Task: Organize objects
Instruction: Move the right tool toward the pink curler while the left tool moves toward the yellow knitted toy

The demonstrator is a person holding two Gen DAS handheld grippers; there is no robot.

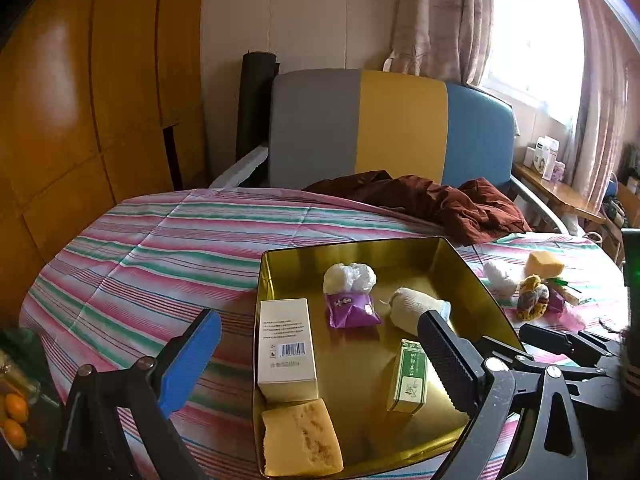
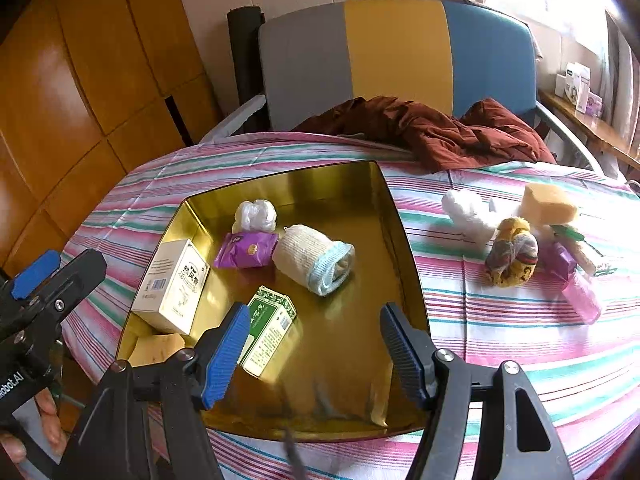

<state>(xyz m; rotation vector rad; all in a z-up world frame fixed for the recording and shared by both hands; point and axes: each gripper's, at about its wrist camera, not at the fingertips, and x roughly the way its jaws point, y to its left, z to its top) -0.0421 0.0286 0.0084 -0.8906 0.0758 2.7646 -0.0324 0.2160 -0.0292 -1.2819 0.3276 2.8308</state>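
Note:
A gold tin tray (image 1: 468,276) (image 2: 394,216) lies on the striped cloth. In it are a white box (image 1: 285,344) (image 2: 172,286), a yellow sponge (image 1: 300,440), a green box (image 1: 408,376) (image 2: 268,328), a purple packet (image 1: 350,310) (image 2: 245,250), a white bag ball (image 1: 348,278) and a rolled sock (image 1: 416,306) (image 2: 316,258). My left gripper (image 1: 320,364) hangs open and empty over the tray's near left. My right gripper (image 2: 314,356) is open above the tray's near edge, its left pad next to the green box.
To the right of the tray lie a white bag ball (image 2: 466,210), a sponge (image 2: 550,200), a yellow-grey sock ball (image 2: 512,258), a purple packet (image 2: 560,256) and a pink item (image 2: 582,298). A maroon cloth (image 2: 440,130) lies at the far edge. Oranges (image 1: 16,420) sit at the left.

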